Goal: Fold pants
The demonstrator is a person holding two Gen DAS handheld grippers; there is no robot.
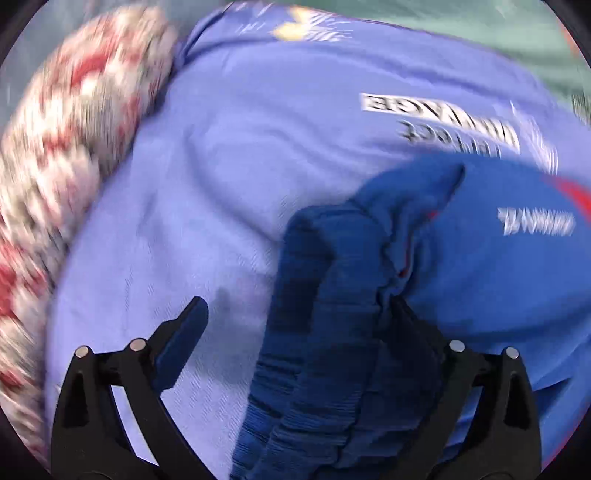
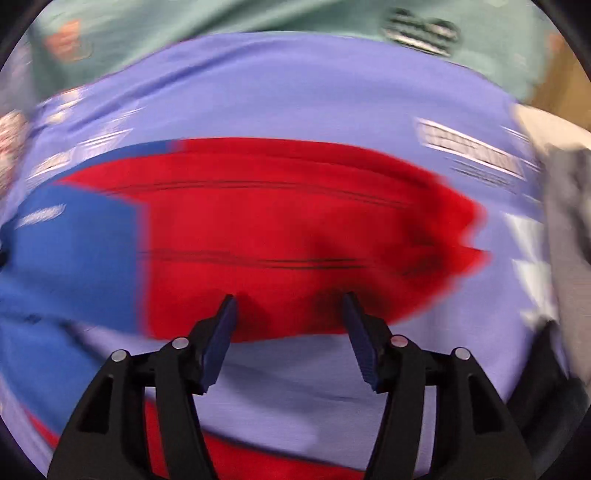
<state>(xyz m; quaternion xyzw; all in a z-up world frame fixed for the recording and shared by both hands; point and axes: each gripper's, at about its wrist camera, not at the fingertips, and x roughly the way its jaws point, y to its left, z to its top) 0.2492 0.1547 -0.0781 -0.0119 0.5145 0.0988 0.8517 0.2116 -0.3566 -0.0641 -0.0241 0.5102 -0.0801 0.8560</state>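
Note:
The pants are blue and red with white lettering. In the left wrist view their blue ribbed waistband (image 1: 325, 332) is bunched between the fingers of my left gripper (image 1: 295, 306), which stands wide open; the right finger is partly hidden by the fabric. The blue body of the pants (image 1: 498, 258) spreads to the right. In the right wrist view the red part of the pants (image 2: 288, 229) lies flat on a lavender cloth (image 2: 295, 107), with the blue part (image 2: 74, 251) at the left. My right gripper (image 2: 290, 306) is open at the near edge of the red fabric. Both views are motion-blurred.
The lavender cloth (image 1: 240, 166) with printed lettering covers the work surface. A red and white patterned roll (image 1: 66, 155) lies along its left side. A green cloth (image 2: 221, 26) lies beyond it. Grey and white fabric (image 2: 565, 206) sits at the right edge.

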